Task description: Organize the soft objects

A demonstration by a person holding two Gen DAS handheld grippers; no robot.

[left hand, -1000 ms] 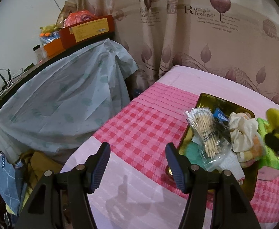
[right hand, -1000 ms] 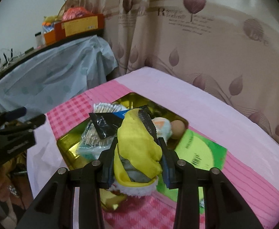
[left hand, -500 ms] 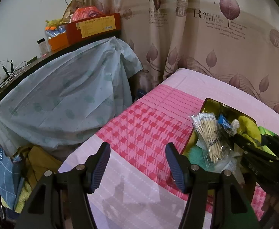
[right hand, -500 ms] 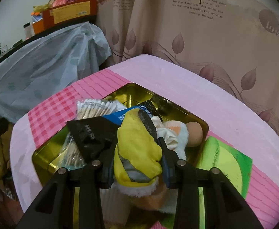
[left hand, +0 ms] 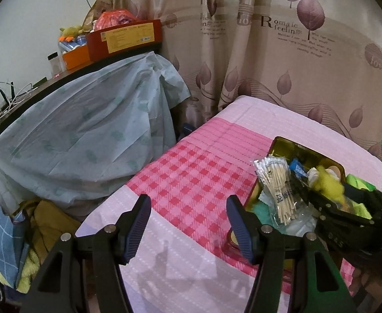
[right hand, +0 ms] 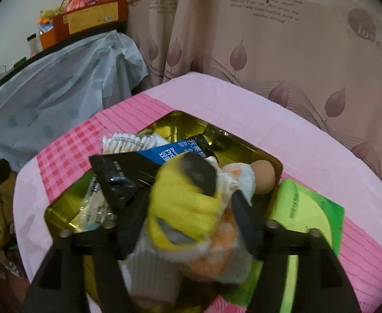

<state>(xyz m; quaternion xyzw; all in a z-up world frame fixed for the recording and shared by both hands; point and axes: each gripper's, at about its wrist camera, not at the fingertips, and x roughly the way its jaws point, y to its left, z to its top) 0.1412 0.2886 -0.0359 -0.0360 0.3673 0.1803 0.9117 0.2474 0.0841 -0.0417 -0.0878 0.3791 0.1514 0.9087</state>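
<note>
**Yellow sock let go over the gold tin**

Where writing can be read, it sits mostly on the leaf-patterned curtain [left hand: 282, 60], which carries "Romaic feeling" in large letters over smaller blurred lines, and "love" further right. A blue cloth bag [left hand: 0, 237] at the lower left of the left wrist view shows "YOU". The blue packet [right hand: 175, 151] in the tin bears white print too small to make out, and the yellow label on the red box [left hand: 128, 36] on the shelf is likewise unreadable.

Compared with half a second ago, the right gripper [right hand: 191, 208] has just been opening its jaws: the pads, which were pressed against the yellow sock [right hand: 183, 203], now stand apart from its sides, with the sock blurred and loose between them. It lies over the gold tin [right hand: 274, 167], on top of a white and orange plush [right hand: 232, 247]. A second ago the gripper held the sock nearer the tin's front edge; now it reaches further over the contents. The left gripper [left hand: 188, 224] is unchanged, its jaws wide with nothing between them, above the pink checked cloth [left hand: 191, 182].

The tin rests on a table covered by that pink cloth, beside a green sheet [right hand: 318, 216]. Inside are a bag of wooden sticks [left hand: 277, 185], a black packet [right hand: 117, 174] and a tan ball [right hand: 262, 176]. To the left, a pale plastic cover [left hand: 86, 135] drapes below a cluttered dark shelf
</note>
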